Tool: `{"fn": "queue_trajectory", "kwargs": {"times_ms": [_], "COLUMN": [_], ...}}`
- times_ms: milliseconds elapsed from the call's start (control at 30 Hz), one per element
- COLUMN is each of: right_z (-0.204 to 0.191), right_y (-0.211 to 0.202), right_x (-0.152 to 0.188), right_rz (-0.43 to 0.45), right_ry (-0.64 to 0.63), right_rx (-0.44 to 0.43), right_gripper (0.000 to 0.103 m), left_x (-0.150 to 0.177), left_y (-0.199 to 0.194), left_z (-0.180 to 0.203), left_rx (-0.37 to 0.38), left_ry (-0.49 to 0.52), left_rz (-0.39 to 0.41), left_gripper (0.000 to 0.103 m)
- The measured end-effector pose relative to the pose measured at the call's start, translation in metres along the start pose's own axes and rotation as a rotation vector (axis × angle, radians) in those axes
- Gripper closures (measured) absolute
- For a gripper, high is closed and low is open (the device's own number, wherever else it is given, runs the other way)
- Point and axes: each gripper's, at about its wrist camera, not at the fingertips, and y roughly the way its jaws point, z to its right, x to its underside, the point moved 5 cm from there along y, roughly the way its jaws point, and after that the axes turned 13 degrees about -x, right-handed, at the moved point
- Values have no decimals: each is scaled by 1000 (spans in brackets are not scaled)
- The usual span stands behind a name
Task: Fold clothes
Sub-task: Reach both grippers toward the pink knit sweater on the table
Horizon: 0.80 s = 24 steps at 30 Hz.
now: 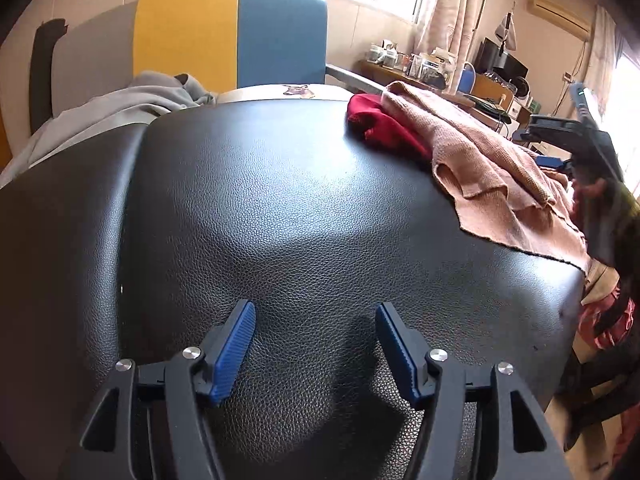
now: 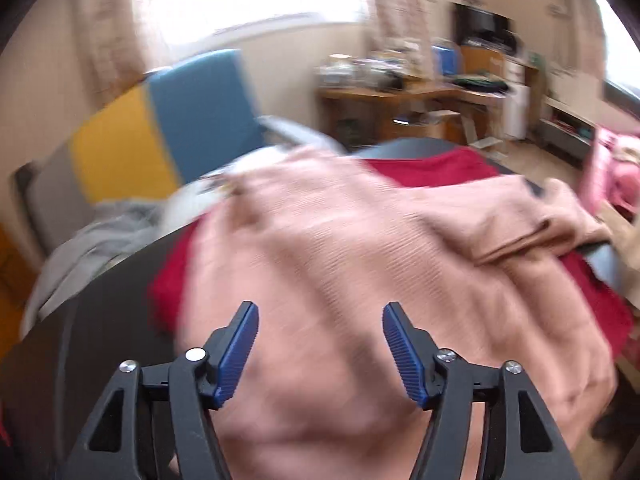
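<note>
A pink knitted garment (image 1: 496, 168) lies crumpled on the right part of the black leather surface (image 1: 280, 208), over a red garment (image 1: 380, 124). My left gripper (image 1: 316, 314) hangs open above bare leather at the near side, nothing between its blue pads. In the right wrist view, which is blurred, the pink garment (image 2: 340, 272) fills the middle with the red garment (image 2: 436, 168) showing beyond and at its left edge. My right gripper (image 2: 320, 316) is open just above the pink cloth, nothing clamped. The right gripper's body (image 1: 588, 140) shows at the right edge of the left wrist view.
A grey garment (image 1: 132, 108) lies at the far left by a yellow and blue panel (image 1: 228, 36). A cluttered wooden desk (image 2: 404, 96) stands behind. Something pink (image 2: 616, 172) sits off the surface's right side. The leather surface drops off at its right edge (image 1: 576, 280).
</note>
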Motion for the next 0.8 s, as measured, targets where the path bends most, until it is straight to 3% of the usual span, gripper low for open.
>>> {"fn": "queue_trajectory", "kwargs": {"times_ms": [133, 233, 300, 433, 567, 600, 800], "right_z": [44, 49, 27, -51, -82, -81, -52], "right_y": [14, 31, 27, 0, -32, -40, -87], "right_x": [-12, -12, -3, 42, 116, 133, 191], "right_rz": [-2, -34, -40, -144, -244, -256, -247], "right_ry": [115, 199, 244, 244, 285, 287, 185], "right_rx": [41, -9, -169, -677, -849, -840, -738], "right_gripper": [33, 27, 26, 22, 20, 19, 21], "left_x": [-3, -6, -8, -2, -10, -15, -85], "left_y": [0, 8, 10, 6, 6, 5, -7], "left_z": [1, 6, 7, 21, 25, 26, 54], "left_rx": [30, 32, 30, 27, 6, -7, 4], "left_ry": [12, 31, 39, 36, 77, 89, 156], "left_rz": [8, 15, 17, 19, -32, -40, 54], "left_gripper": [28, 23, 22, 22, 25, 32, 31]}}
